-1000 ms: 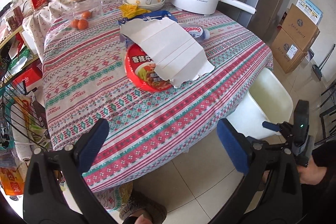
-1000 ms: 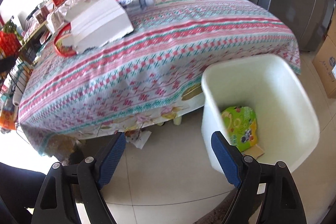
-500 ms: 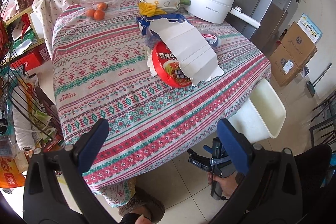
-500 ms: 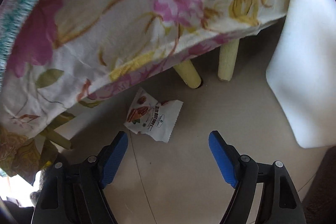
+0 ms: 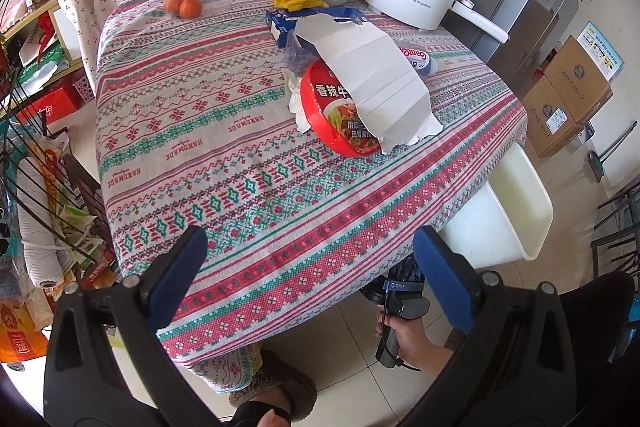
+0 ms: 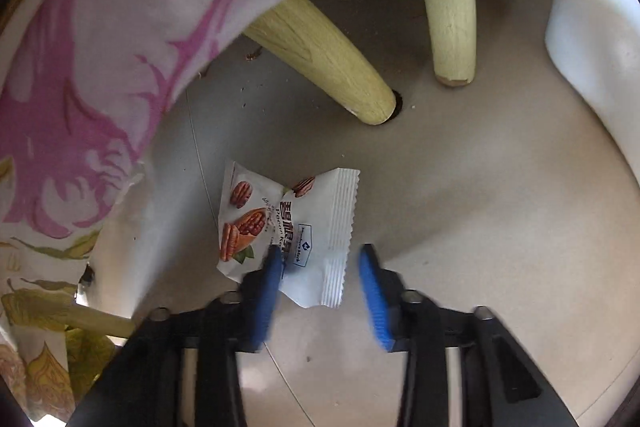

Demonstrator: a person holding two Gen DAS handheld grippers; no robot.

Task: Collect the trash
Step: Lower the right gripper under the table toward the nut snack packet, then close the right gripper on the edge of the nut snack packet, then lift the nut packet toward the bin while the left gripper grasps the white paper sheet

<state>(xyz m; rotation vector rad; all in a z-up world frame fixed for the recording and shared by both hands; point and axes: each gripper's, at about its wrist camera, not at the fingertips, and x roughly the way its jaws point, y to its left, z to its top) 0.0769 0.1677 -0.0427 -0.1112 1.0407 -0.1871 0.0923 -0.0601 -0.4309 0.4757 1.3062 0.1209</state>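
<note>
Under the desk, the right hand-held gripper (image 6: 322,263) straddles a pecan wrapper (image 6: 288,231) lying on the floor, fingers spread. The left hand-held gripper (image 5: 310,255) hovers spread above the desk (image 5: 224,131).

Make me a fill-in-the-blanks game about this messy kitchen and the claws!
1. The snack wrapper lies on the ____, under the table.
2. The right claw has one blue finger on each side of the ____.
3. The torn white paper on the table lies over a ____ noodle bowl.
4. The left claw holds ____.

Missing words: floor; wrapper; red; nothing
</note>
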